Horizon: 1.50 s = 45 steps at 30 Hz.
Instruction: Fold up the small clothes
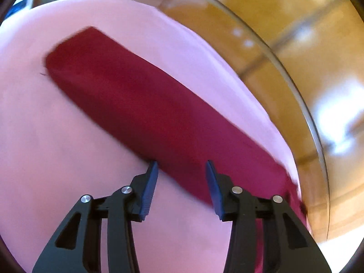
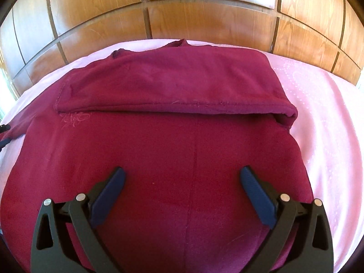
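A dark red garment (image 2: 173,136) lies flat on a pink sheet (image 2: 323,118), its far part folded back toward me in a thick flap (image 2: 173,84). My right gripper (image 2: 182,170) hangs just over the near half, jaws wide open and nothing between them. The left wrist view is blurred. It shows the garment (image 1: 141,104) as a long red band running diagonally across the sheet (image 1: 45,136). My left gripper (image 1: 182,166) is at the band's near edge, jaws partly apart, the pads (image 1: 150,186) not pressing on the cloth.
A wood-panelled wall (image 2: 204,11) rises right behind the far edge of the sheet. It also appears in the left wrist view as the blurred panelled wall (image 1: 307,56). Bare pink sheet lies right of the garment. Two small dark tips (image 2: 4,128) poke in at the left edge.
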{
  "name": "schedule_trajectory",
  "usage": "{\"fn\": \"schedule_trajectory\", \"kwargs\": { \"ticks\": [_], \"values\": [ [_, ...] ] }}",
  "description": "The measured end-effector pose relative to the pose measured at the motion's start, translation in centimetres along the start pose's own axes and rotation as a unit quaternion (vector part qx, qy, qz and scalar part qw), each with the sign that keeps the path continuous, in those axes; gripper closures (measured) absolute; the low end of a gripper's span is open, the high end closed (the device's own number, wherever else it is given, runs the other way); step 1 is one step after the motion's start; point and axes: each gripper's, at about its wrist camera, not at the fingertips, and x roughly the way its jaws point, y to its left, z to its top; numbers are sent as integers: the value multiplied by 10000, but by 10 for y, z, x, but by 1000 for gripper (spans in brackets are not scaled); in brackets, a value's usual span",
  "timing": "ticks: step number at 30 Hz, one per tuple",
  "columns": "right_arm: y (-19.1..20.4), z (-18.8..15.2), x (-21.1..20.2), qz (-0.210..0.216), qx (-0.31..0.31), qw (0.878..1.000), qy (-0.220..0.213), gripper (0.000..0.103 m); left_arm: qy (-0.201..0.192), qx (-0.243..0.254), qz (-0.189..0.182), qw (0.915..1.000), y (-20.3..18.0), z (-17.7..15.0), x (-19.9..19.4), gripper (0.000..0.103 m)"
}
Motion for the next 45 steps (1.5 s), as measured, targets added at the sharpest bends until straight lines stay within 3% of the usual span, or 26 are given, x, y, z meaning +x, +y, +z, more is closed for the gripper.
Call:
{"fn": "schedule_trajectory", "kwargs": {
  "ticks": [3, 6, 9, 14, 18, 20, 24, 26, 27, 28, 31, 35, 37, 41, 42, 44, 45],
  "values": [
    [0, 0, 0, -1, -7, 10000, -12, 2, -102, -619, 78, 9980, 24, 25, 8, 61],
    [0, 0, 1, -14, -15, 10000, -22, 2, -180, -843, 198, 9961, 33, 39, 16, 90],
    [0, 0, 0, -10, -11, 10000, -26, 2, -147, -906, 137, 9957, 27, 42, 25, 94],
    [1, 0, 0, -16, -20, 10000, -27, 2, -453, 179, 127, 9987, -17, 32, 6, 95],
    [1, 0, 0, -21, -24, 10000, -27, 2, -605, 1310, -221, 9893, -75, 3, -11, 95],
    [0, 0, 0, -15, -21, 10000, -27, 2, -557, 1903, -502, 9789, -114, -25, -15, 95],
    [1, 0, 0, -13, -21, 10000, -26, 2, -191, 3110, -1004, 9449, -181, -96, -13, 95],
    [1, 1, -1, -9, -17, 10000, -27, 2, 219, 3562, -1344, 9244, -205, -137, -8, 80],
    [1, 1, -1, -3, -17, 10000, -28, 2, 333, 3725, -1434, 9163, -211, -154, -8, 63],
    [1, 1, -1, 4, -12, 10000, -28, 2, 381, 3851, -1479, 9101, -216, -173, -9, 56],
    [2, 2, -1, 31, 6, 10000, -33, 2, 458, 4079, -1444, 9004, -216, -208, -13, 56],
    [1, 3, -1, 78, 39, 10000, -45, 2, 336, 4113, -1285, 9018, -197, -225, -20, 56],
    [0, 3, -2, 117, 64, 9999, -45, 2, 295, 4074, -1146, 9056, -183, -224, -23, 56],
    [0, 9, -7, 240, 65, 9997, 41, 4, 586, 3807, -936, 9181, -164, -220, -2, 56],
    [1, 12, -11, 316, 46, 9995, 36, 8, 584, 3769, -965, 9194, -159, -220, 0, 56],
    [6, 19, -20, 752, 151, 9970, 48, 31, 532, 3751, -1018, 9198, -151, -222, -3, 56],
    [11, 24, -22, 1058, 238, 9940, 110, 34, 534, 3787, -1034, 9182, -152, -224, -2, 52]
  ]
}}
